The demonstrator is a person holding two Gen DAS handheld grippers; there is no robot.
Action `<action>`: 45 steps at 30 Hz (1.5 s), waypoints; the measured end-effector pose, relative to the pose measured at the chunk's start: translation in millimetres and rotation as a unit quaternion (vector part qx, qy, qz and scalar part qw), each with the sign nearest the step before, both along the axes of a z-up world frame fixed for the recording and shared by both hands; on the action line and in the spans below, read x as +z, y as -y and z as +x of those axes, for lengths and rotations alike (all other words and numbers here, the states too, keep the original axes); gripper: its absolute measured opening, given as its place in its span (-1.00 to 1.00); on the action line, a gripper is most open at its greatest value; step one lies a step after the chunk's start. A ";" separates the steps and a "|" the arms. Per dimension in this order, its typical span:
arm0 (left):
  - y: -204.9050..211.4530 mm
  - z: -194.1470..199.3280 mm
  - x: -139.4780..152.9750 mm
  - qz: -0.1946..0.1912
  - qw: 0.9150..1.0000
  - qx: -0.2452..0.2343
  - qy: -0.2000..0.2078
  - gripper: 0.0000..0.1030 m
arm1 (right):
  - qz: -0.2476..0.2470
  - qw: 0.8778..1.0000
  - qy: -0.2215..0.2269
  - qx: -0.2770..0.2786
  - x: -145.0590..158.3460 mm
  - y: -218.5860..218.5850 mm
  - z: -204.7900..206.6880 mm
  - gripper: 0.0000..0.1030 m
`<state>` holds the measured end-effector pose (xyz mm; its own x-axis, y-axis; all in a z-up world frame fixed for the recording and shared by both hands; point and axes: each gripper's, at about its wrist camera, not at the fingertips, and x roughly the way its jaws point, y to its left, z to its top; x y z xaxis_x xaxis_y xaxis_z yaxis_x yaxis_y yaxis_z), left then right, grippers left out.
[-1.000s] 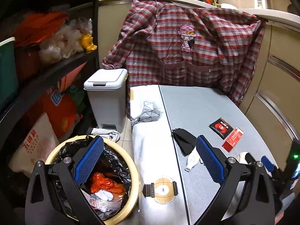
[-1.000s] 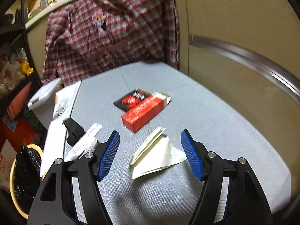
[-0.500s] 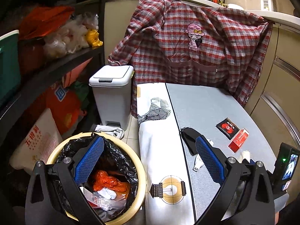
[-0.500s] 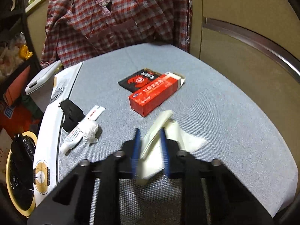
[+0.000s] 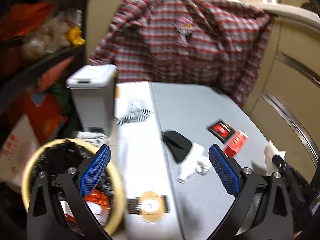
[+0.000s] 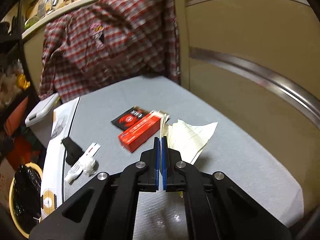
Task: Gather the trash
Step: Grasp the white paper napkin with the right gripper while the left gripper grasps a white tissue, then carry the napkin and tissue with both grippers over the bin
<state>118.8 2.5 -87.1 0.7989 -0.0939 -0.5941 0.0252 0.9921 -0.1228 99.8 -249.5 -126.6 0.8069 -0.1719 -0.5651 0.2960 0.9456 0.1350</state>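
Note:
My right gripper (image 6: 160, 140) is shut on a folded cream paper (image 6: 190, 138), which hangs just above the grey table (image 6: 230, 160). The left wrist view shows that paper (image 5: 272, 152) at the far right. A red box (image 6: 140, 132) lies on a black packet (image 6: 128, 118) just left of the paper. Further left are a black wrapper (image 6: 72, 152) and a crumpled white wrapper (image 6: 84, 166). My left gripper (image 5: 159, 150) is open and holds nothing, hovering between the round lined trash bin (image 5: 28, 172) and the table, near the black wrapper (image 5: 178, 144).
A white pedal bin (image 5: 94, 96) stands behind the round bin. A plaid shirt (image 5: 180, 40) hangs at the table's far end. Dark shelves with bags (image 5: 40, 40) fill the left side. Beige cabinet fronts (image 6: 250, 50) run along the right. A white printed sheet (image 5: 140, 160) covers the table's left strip.
The right gripper's jaws closed on the folded paper and raised it off the table. The left gripper shifted forward and down, staying open.

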 end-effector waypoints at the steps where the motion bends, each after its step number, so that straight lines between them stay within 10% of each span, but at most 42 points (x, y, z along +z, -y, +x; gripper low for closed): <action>1: 10.2 5.8 -7.1 0.005 1.000 -0.013 -0.011 0.85 | 0.000 1.000 0.003 -0.003 2.1 2.9 -1.5 -0.95; 10: 71.5 42.5 -51.3 0.019 0.996 -0.077 -0.047 0.79 | 0.012 1.000 0.002 -0.013 4.0 22.7 -2.8 -0.96; 19: 93.4 61.0 -75.6 0.025 0.990 -0.110 -0.086 0.24 | 0.017 1.000 -0.001 -0.017 0.2 31.2 -2.7 -0.96; 21: 92.8 64.5 -79.8 0.031 0.989 -0.106 -0.094 -0.36 | 0.020 1.000 -0.003 -0.017 -0.5 31.9 -2.3 -0.96; 24: 91.0 63.9 -79.7 0.041 0.990 -0.103 -0.089 -0.65 | 0.025 1.000 -0.006 -0.018 -2.4 33.7 0.3 -0.96; 45: 32.7 -14.3 29.3 -0.012 0.994 -0.105 0.022 -0.69 | 0.051 0.997 0.045 0.042 39.9 2.5 -31.8 -0.95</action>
